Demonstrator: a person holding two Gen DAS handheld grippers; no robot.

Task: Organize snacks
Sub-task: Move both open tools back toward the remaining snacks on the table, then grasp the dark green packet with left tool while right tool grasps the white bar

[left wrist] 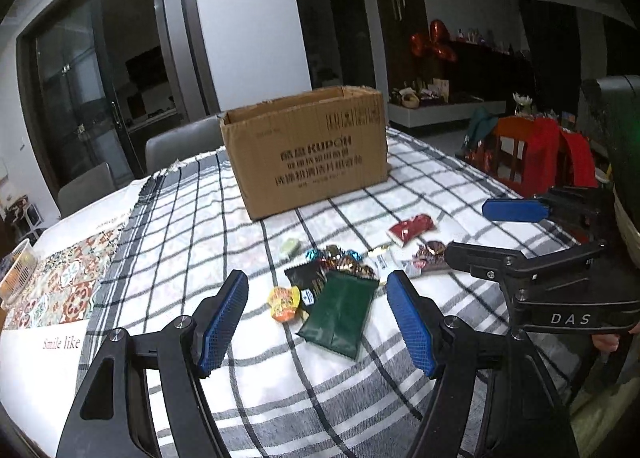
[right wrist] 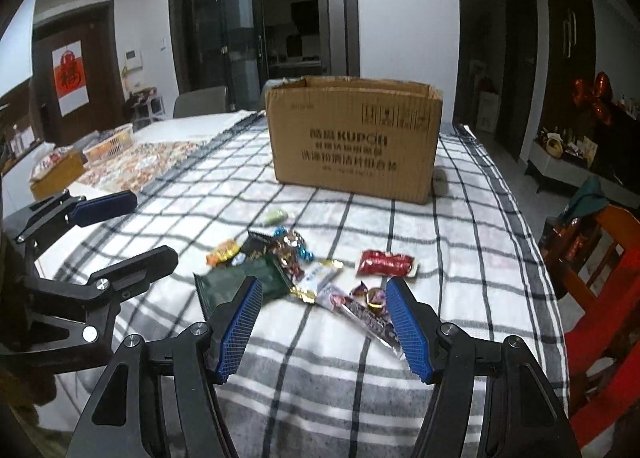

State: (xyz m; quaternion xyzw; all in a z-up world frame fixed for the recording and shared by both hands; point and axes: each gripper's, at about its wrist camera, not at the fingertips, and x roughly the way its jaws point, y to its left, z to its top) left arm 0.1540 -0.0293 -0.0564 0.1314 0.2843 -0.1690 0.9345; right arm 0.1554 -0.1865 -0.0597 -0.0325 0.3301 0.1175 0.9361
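An open cardboard box [left wrist: 304,146] [right wrist: 354,138] stands upright on the checked tablecloth. In front of it lies a heap of snacks: a dark green packet [left wrist: 340,312] [right wrist: 240,282], a red packet [left wrist: 412,228] [right wrist: 386,262], an orange jelly cup [left wrist: 284,302] [right wrist: 224,250], a pale green sweet [left wrist: 290,246] [right wrist: 276,216], shiny wrapped candies [left wrist: 340,258] [right wrist: 292,246] and a purple bar [right wrist: 368,316]. My left gripper [left wrist: 316,322] is open and empty just before the green packet. My right gripper [right wrist: 324,322] is open and empty above the purple bar.
A red chair [right wrist: 604,290] [left wrist: 536,154] stands at the table's right side. A white basket [left wrist: 16,274] [right wrist: 112,142] and a small brown box [right wrist: 56,174] sit on the patterned mat at the left. Grey chairs [left wrist: 180,146] stand behind the table.
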